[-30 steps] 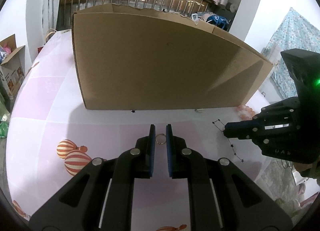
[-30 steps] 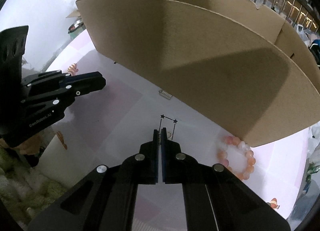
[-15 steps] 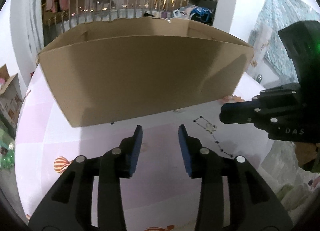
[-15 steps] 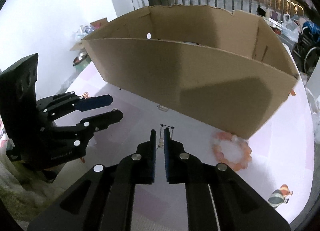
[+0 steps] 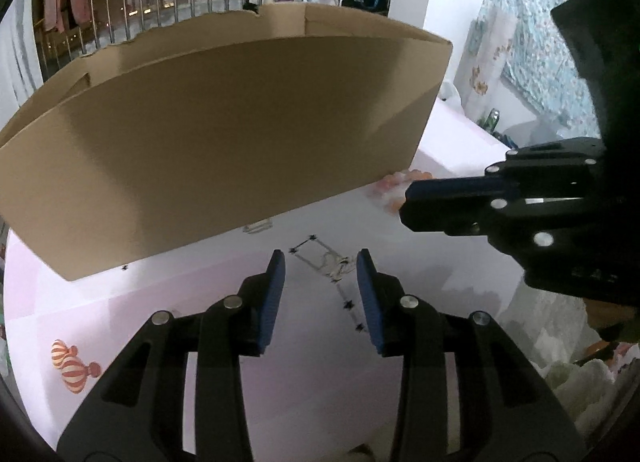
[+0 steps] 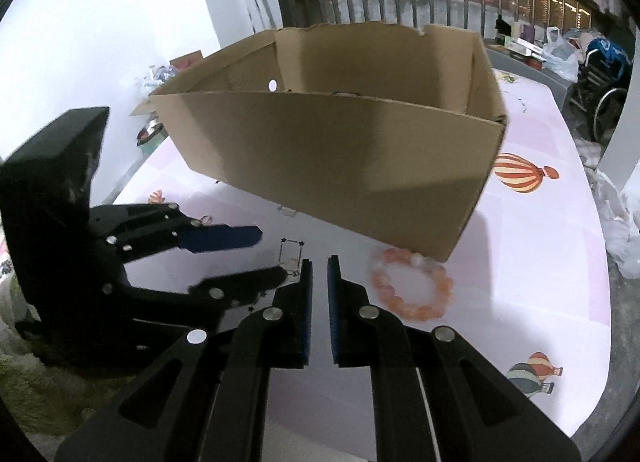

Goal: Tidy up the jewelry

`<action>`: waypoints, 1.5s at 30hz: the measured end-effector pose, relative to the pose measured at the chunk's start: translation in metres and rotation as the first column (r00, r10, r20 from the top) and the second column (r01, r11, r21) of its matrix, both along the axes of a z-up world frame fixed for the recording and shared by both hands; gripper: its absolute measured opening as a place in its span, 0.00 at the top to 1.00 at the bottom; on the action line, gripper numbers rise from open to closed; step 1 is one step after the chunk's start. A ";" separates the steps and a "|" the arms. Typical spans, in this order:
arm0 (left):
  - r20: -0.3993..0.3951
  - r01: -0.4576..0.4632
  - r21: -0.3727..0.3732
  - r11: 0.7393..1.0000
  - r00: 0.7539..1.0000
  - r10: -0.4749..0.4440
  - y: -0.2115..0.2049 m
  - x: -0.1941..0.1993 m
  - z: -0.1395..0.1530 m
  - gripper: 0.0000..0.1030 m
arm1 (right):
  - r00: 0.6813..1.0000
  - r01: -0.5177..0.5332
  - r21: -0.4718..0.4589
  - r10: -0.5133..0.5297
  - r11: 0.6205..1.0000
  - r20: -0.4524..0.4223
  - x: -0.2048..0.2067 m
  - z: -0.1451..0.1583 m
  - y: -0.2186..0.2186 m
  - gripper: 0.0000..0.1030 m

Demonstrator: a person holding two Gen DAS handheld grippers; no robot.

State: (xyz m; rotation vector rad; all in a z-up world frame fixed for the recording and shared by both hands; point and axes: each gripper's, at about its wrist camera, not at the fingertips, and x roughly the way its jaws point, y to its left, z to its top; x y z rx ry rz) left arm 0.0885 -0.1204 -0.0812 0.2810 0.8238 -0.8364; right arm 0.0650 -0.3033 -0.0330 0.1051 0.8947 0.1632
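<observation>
A cardboard box (image 6: 340, 149) with its top open fills the middle of the desk (image 6: 540, 262), leaving a strip of bare surface along the near edge. In that strip a thin star-linked chain (image 5: 324, 266) lies just beyond the left gripper (image 5: 320, 294), whose fingers are released and empty. The right gripper (image 6: 319, 294) hovers beside it, its fingers nearly together with a narrow gap and nothing between them. An orange bead bracelet (image 6: 412, 286) lies at the box's near right corner. A small ring (image 6: 205, 219) lies towards the left edge.

Left gripper (image 5: 320, 274) jaws wider, ring-free
</observation>
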 end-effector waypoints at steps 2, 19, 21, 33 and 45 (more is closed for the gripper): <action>0.006 0.001 0.028 1.000 1.000 -0.001 -0.006 -0.002 -0.003 0.68 | 1.000 0.007 0.004 -0.007 1.000 0.004 0.000 0.001 -0.003 0.92; 0.037 -0.003 0.133 0.991 0.999 -0.002 -0.020 -0.011 -0.002 0.83 | 0.999 0.019 0.004 -0.019 1.000 0.042 -0.011 0.006 -0.006 0.92; 0.038 -0.003 0.133 0.991 0.999 -0.002 -0.019 -0.010 -0.002 0.83 | 0.999 0.019 0.003 -0.019 1.000 0.043 -0.011 0.006 -0.006 0.92; 0.029 0.000 0.116 0.993 1.000 -0.004 -0.020 -0.006 -0.003 0.85 | 0.999 0.015 0.002 -0.015 1.000 0.043 -0.009 0.008 -0.007 0.92; 0.024 0.004 0.097 0.995 1.000 -0.007 -0.013 -0.008 0.000 0.96 | 0.999 0.006 0.011 -0.007 1.000 0.035 -0.006 0.007 -0.006 0.92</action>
